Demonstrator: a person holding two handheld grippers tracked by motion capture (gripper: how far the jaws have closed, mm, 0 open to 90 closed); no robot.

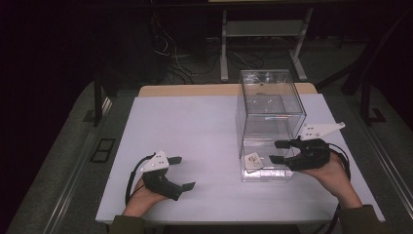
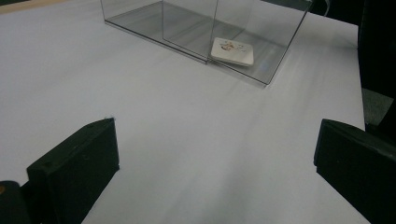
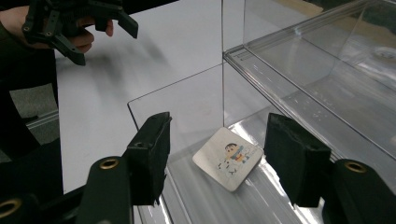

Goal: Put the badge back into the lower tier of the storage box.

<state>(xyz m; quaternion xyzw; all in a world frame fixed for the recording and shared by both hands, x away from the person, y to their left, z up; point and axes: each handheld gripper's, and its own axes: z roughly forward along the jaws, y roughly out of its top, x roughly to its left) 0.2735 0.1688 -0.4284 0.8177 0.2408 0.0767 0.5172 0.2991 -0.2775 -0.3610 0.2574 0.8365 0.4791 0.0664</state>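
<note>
in the high view a white desk (image 1: 195, 126) carries a clear plastic box (image 1: 270, 122) with two levels, open toward the person. a small square white tile with a cartoon figure (image 1: 253, 161) lies on the box's lower floor near its front left corner. the right gripper (image 1: 276, 151) sits at the box's open front, jaws apart and empty, the tile just ahead of them. the left gripper (image 1: 181, 172) rests on the desk well apart from the box, jaws wide and empty.

in the left gripper view the two black jaws stand far apart over bare desk, holding nothing; the tile (image 2: 232, 51) lies far ahead of them, inside the box (image 2: 196, 28).

in the right gripper view the jaws are spread, empty, and the tile (image 3: 228, 157) lies flat between and just beyond them on the box floor. the left gripper (image 3: 102, 35) shows far ahead to the left.
</note>
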